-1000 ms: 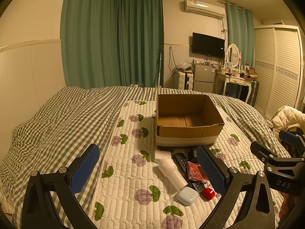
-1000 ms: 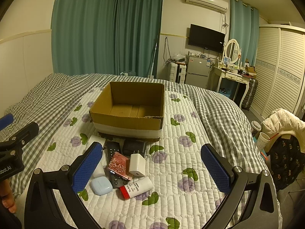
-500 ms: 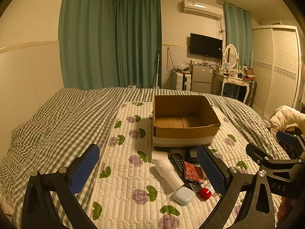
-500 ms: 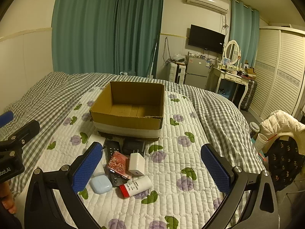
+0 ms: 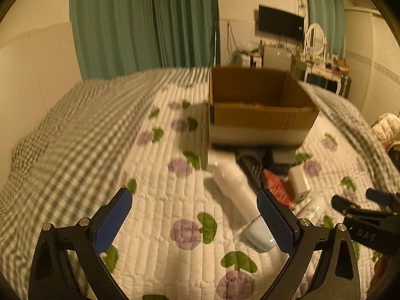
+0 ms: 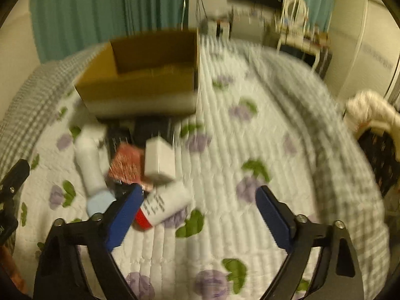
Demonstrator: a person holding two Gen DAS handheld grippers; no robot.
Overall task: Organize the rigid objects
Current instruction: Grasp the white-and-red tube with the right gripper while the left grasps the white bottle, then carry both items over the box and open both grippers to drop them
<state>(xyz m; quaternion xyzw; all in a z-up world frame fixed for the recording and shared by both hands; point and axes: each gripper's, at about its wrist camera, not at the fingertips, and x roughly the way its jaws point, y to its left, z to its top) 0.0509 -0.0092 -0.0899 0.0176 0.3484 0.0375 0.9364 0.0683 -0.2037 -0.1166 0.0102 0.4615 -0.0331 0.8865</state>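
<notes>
An open cardboard box [image 5: 260,115] [image 6: 142,87] sits on the quilted bed mat. In front of it lies a cluster: a white handheld device [image 5: 235,185] [image 6: 90,165], a pale blue case [image 5: 257,235] [image 6: 98,201], a red patterned packet [image 5: 275,187] [image 6: 126,165], a white charger block [image 5: 298,182] [image 6: 158,158], a white tube with a red cap [image 6: 163,203], and dark remotes [image 5: 250,167]. My left gripper [image 5: 195,222] is open above the mat, left of the cluster. My right gripper [image 6: 197,215] has its jaws closing, nothing between them; the tube lies by its left finger.
The bed has a grey checked cover [image 5: 75,130] around the flowered mat [image 5: 175,200]. Green curtains [image 5: 140,22], a dresser with a mirror [image 5: 315,47] and a wall television stand beyond. A chair with a pale jacket [image 6: 370,110] is at the bed's right.
Both grippers have dropped toward the mat and tilted downward, so the cluster looks larger. The right gripper's fingers stand closer together than before. The objects themselves have not moved.
</notes>
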